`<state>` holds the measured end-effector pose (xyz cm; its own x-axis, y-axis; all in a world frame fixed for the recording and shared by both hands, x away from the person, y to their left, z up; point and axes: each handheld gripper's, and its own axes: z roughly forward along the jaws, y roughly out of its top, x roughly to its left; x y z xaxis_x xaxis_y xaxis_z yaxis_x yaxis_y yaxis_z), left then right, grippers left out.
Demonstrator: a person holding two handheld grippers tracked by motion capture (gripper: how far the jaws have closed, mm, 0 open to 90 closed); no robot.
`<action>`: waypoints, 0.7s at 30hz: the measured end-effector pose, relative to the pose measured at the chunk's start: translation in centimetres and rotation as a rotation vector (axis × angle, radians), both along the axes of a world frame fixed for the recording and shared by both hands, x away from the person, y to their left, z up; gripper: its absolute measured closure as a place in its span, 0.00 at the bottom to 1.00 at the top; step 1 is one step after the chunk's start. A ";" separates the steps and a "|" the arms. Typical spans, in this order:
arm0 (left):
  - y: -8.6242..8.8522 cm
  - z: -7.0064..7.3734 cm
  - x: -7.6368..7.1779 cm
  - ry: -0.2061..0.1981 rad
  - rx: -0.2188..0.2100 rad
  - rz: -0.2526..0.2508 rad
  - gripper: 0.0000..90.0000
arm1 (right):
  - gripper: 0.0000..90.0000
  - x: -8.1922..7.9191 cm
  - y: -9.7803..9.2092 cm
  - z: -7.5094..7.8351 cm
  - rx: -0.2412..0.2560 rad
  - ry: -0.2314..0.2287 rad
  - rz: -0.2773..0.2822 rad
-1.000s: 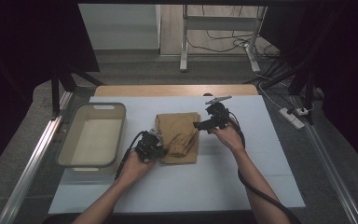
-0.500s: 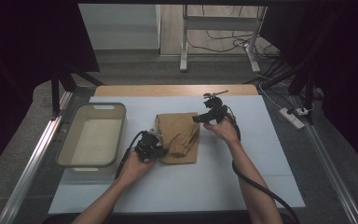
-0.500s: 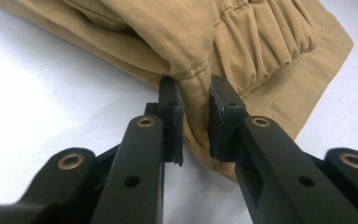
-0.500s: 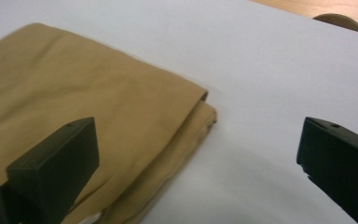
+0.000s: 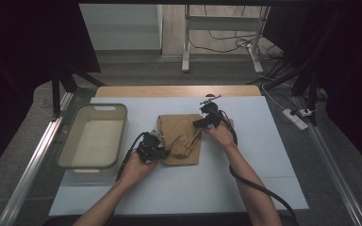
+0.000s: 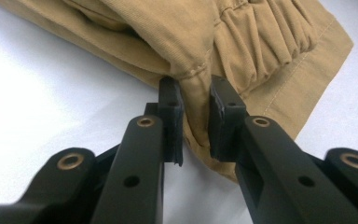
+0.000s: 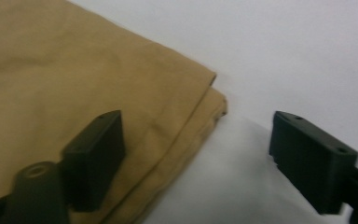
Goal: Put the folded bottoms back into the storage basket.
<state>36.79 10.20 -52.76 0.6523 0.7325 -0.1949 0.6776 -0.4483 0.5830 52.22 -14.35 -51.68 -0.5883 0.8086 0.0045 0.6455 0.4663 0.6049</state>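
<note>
A: High view: folded tan cloth [image 5: 181, 139] on the white table [image 5: 264, 188], between both grippers. Left gripper [image 5: 156, 149] at its near-left edge, right gripper [image 5: 202, 123] over its far-right corner. Bin [image 5: 68, 141] to the left gripper's left, looks empty.

B: Left gripper view?

A: Jaws clamped on a fold of cloth [image 6: 193, 93] at the edge, gathered elastic just beyond the right jaw.

B: Right gripper view?

A: Jaws wide apart, holding nothing. Left jaw over the cloth [image 7: 74, 70], right jaw over bare table [image 7: 284, 46]; corner sits between them.

B: Advice?

A: I'd get both layers at that corner inside the jaws before closing, and keep the left grip steady.
</note>
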 end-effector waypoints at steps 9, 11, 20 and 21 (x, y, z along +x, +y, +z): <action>0.1 -0.4 -0.3 -0.038 -0.017 0.001 0.84 | 0.84 -0.5 0.2 0.2 0.108 0.077 0.068; 0.2 -0.5 -0.4 -0.049 -0.028 -0.006 0.84 | 0.89 -0.6 0.4 0.5 0.075 0.065 0.087; 0.2 -0.4 -0.3 -0.018 -0.050 0.020 0.86 | 0.92 -0.8 0.8 0.9 0.030 0.046 0.119; 0.3 -0.3 -0.2 -0.007 -0.054 0.025 0.86 | 0.92 -0.8 0.8 1.0 0.027 0.046 0.126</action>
